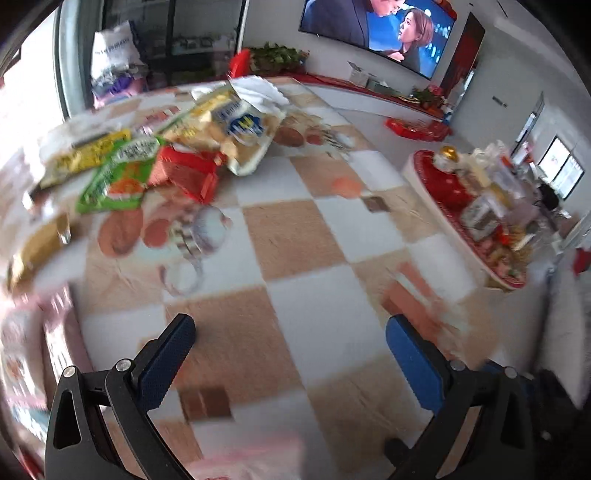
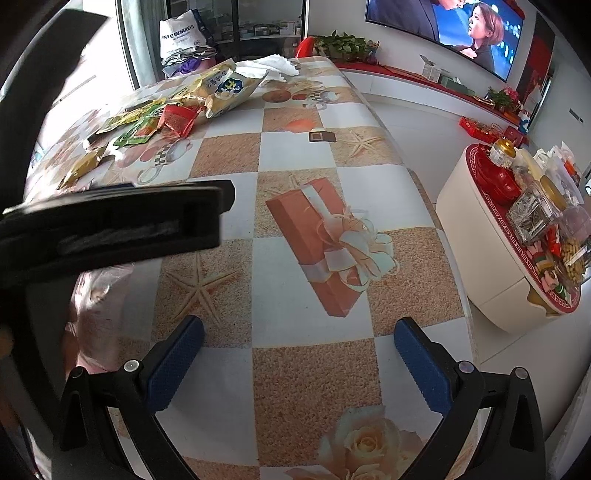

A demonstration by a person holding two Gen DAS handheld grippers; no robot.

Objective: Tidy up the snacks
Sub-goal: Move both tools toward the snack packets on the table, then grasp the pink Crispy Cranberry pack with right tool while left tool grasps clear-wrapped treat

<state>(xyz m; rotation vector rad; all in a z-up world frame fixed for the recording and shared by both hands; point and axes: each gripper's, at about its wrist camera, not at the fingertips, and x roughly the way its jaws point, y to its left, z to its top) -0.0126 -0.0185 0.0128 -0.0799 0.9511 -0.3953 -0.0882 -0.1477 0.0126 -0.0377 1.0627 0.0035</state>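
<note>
On the bench: a checked cloth (image 2: 295, 155) printed with starfish, a gift box and a rose covers the bench (image 1: 303, 236); both claws hang above its bare near part.
Left claw: the left claw (image 1: 291, 354) is spread wide with nothing between its blue pads (image 1: 170, 362); its view is smeared with blur.
Right claw: the right claw (image 2: 299, 354) is likewise released, holding nothing, over the printed rose.
Snacks: a heap of snack packets (image 2: 177, 110) lies at the far left end of the bench, well apart from both claws.
In the heap: a big pale bag with a blue badge (image 2: 232, 92), a red packet (image 2: 179, 120), a green packet (image 2: 135, 134), yellow ones (image 1: 88, 155), and a gold packet (image 2: 83, 166) nearer the left edge.
Behind the heap: white paper (image 2: 273, 66) at the far edge.
In the way: in the right wrist view a black body, seemingly the other tool (image 2: 122, 225), crosses the left side and hides part of the bench; under it shows a pinkish plastic bag (image 2: 96, 288), its contents unclear.
Off the bench: a low white round stand (image 2: 491, 251) sits to the right on the floor, its red top crowded with jars, a red bowl and sweets.
Room: a wall screen (image 2: 461, 26) is lit, potted plants (image 2: 343, 44) stand beyond the bench, and a white sack (image 2: 181, 33) leans by the glass door.
</note>
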